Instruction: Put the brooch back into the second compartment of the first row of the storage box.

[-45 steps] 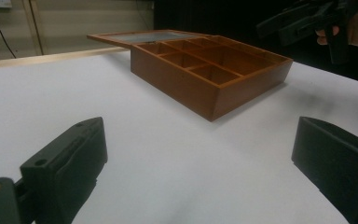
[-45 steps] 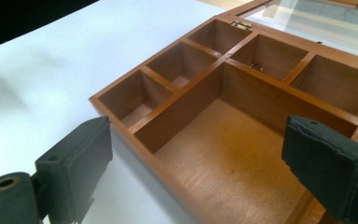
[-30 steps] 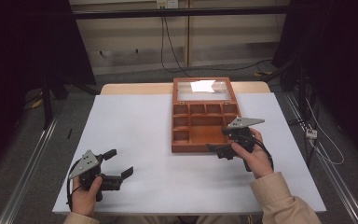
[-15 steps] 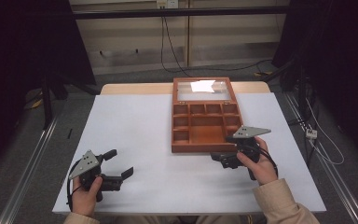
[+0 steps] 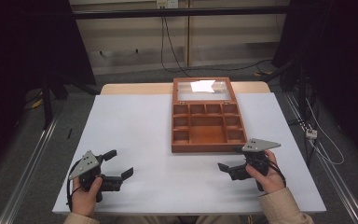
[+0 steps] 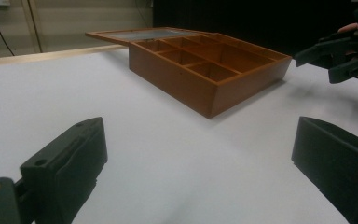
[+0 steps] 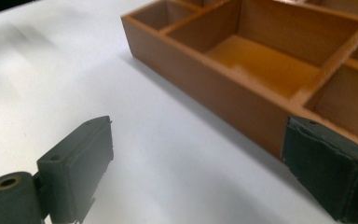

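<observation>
wooden box (image 5: 207, 123), far compartments cut off in right gripper view

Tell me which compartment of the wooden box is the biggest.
The wide central compartment of the wooden box, against the near wall; the small square ones flank it and line the back.

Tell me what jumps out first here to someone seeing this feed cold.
The open wooden compartment box stands out, orange-brown against the white table, right of centre with its glass lid laid back flat. Nearer the person, the right claw sits open by the box's front right corner and the left claw open at the front left.
</observation>
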Demonstrator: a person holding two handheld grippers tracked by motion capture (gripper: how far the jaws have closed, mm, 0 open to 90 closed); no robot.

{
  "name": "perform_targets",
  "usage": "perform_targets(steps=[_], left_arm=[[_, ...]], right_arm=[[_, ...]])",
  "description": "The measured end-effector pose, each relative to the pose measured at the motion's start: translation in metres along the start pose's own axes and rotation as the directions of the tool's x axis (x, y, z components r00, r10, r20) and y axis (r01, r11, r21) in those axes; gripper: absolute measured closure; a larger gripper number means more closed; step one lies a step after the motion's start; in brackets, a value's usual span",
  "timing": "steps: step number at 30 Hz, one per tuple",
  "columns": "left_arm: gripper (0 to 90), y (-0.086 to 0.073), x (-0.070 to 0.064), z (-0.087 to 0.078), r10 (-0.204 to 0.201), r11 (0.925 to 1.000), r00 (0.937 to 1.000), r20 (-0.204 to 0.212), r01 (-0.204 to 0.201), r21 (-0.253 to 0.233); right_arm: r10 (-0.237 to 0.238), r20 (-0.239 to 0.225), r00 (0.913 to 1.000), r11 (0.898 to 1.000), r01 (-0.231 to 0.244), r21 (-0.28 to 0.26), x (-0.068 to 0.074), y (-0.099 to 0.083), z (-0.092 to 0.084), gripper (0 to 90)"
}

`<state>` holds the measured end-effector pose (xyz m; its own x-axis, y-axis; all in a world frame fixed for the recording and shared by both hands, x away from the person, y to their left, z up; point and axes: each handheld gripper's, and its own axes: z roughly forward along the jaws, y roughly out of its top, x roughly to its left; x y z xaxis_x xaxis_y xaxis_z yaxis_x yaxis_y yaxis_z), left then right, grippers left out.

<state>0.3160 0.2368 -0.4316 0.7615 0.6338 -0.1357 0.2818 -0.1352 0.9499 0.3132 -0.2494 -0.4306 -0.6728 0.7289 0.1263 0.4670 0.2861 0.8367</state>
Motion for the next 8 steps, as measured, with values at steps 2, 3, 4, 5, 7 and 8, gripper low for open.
perform_targets(steps=[2,3,4,5,7,8], left_arm=[[3.3,0.0,0.0,0.0,-0.002,1.0,1.0,0.002,0.002,-0.003],[3.3,0.0,0.0,0.0,0.001,1.0,1.0,0.002,-0.001,0.001],[3.3,0.0,0.0,0.0,0.001,1.0,1.0,0.002,-0.001,0.002],[3.3,0.0,0.0,0.0,0.0,1.0,1.0,0.002,0.0,0.002],[3.3,0.0,0.0,0.001,-0.002,1.0,1.0,0.003,0.002,0.004],[3.3,0.0,0.0,0.001,-0.003,1.0,1.0,0.003,0.003,0.005]], right_arm=[[-0.01,0.004,0.9999,1.0,0.01,0.002,0.0,-0.005,-0.002,8.9],[-0.014,0.009,0.9999,1.0,0.014,0.001,-0.001,-0.008,-0.004,8.9],[-0.014,0.014,0.9998,1.0,0.014,-0.001,-0.001,-0.01,-0.006,8.9],[-0.008,0.015,0.9998,1.0,0.008,-0.002,-0.001,-0.013,-0.008,8.9],[-0.001,0.02,0.9998,1.0,0.001,-0.005,-0.003,-0.017,-0.01,8.9],[0.005,0.021,0.9998,1.0,-0.005,-0.003,-0.003,-0.019,-0.011,8.9]])
